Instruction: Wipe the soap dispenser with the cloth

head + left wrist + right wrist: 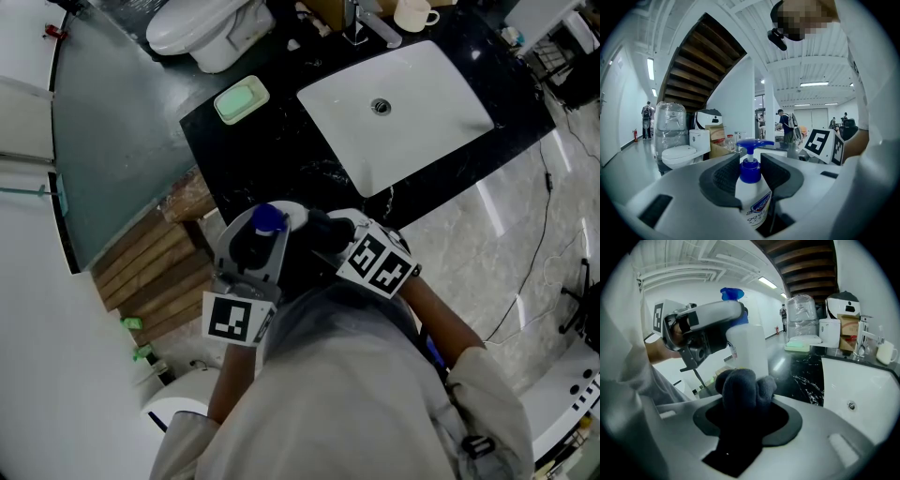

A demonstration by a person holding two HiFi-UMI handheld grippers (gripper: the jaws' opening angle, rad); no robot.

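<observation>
My left gripper [751,174] is shut on a white soap dispenser [753,199] with a blue pump head [753,145], held upright in the air close to my body. In the head view the blue pump [267,218] shows above the left gripper [255,246]. My right gripper [743,397] is shut on a bunched dark grey cloth [742,391], and the cloth's top presses against the lower side of the soap dispenser [747,348]. The right gripper [342,236] sits just right of the bottle in the head view, where the cloth is hidden.
A black marble counter [272,150] holds a white sink [398,108], a green soap dish [241,99], a tap [361,23] and a white mug [412,13]. A toilet [206,26] stands at the back left. Wooden steps [155,272] lie left of me.
</observation>
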